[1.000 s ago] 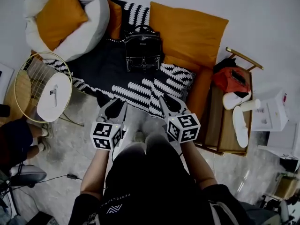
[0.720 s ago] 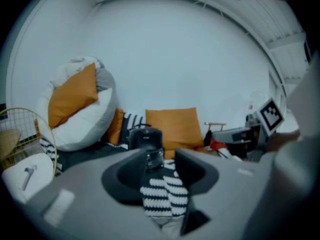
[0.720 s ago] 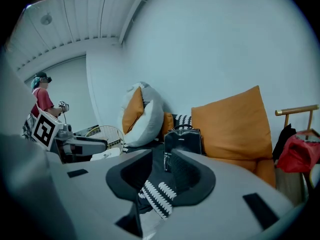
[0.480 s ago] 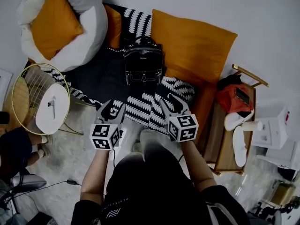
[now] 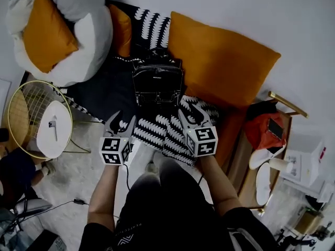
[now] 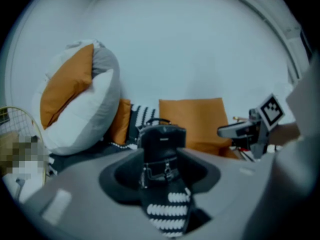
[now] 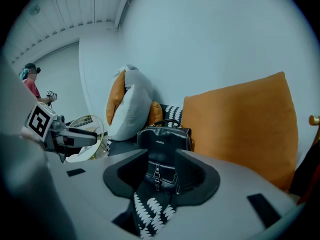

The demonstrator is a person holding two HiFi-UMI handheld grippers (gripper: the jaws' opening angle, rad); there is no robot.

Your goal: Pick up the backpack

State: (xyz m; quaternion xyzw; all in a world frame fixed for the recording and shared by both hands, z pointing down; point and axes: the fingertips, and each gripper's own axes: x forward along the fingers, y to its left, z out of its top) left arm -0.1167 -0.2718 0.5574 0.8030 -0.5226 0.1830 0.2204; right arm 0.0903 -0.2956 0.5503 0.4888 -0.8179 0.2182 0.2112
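Note:
A black leather backpack (image 5: 157, 82) stands upright on a dark sofa seat, against an orange cushion (image 5: 220, 56). Its top handle is up and its buckled front faces me. Both grippers hover short of it, over the black-and-white patterned blanket (image 5: 157, 132) at the seat's front edge. My left gripper (image 5: 121, 122) is open and empty, with the backpack (image 6: 162, 144) framed beyond its jaws. My right gripper (image 5: 192, 114) has its jaws opening with nothing between them; the backpack (image 7: 162, 144) stands ahead of it too. Neither gripper touches the bag.
A big white, grey and orange pillow (image 5: 57, 30) lies left of the backpack. A gold wire side table (image 5: 36, 119) with a white top stands at the left. A wooden stand (image 5: 246, 156) with a red bag (image 5: 267, 129) is at the right. A person (image 7: 31, 81) stands far off.
Both grippers have moved forward toward the backpack, now over the patterned blanket. Their jaws stand wider apart than before.

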